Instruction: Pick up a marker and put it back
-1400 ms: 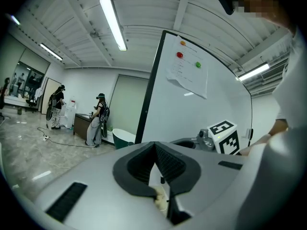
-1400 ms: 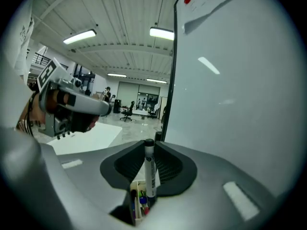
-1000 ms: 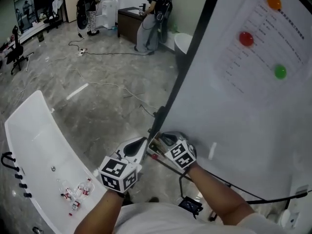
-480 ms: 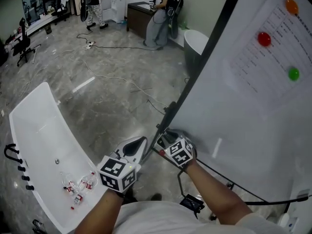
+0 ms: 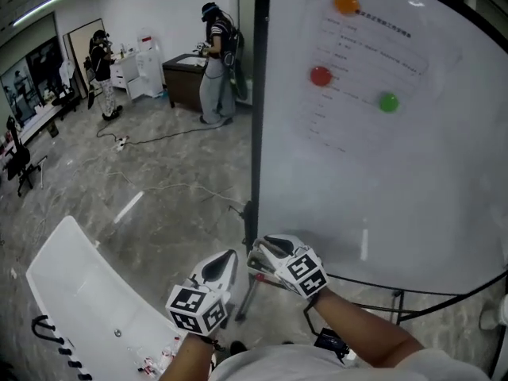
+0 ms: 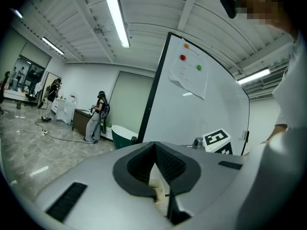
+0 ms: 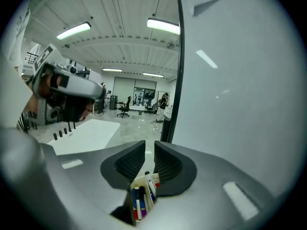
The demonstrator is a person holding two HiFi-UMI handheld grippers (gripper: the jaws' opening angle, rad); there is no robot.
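Right gripper (image 7: 149, 148): jaws, just now closing, stand narrowly apart with nothing between; the markers (image 7: 140, 199) sit boxed beneath them, lower centre. Left gripper (image 6: 154, 152): jaws together, empty. Best centred over one marker before pinching.

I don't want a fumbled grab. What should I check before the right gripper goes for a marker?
1. Right gripper empty: ok; jaws have just been closing, narrow gap, nothing clamped.
2. Markers in sight: ok; bunched together, seen through that gap.
3. Left gripper clear of the right: ok; shut, apart from it.
4. Gap to the whiteboard: cannot tell.
5. One marker free to grab alone: cannot tell.
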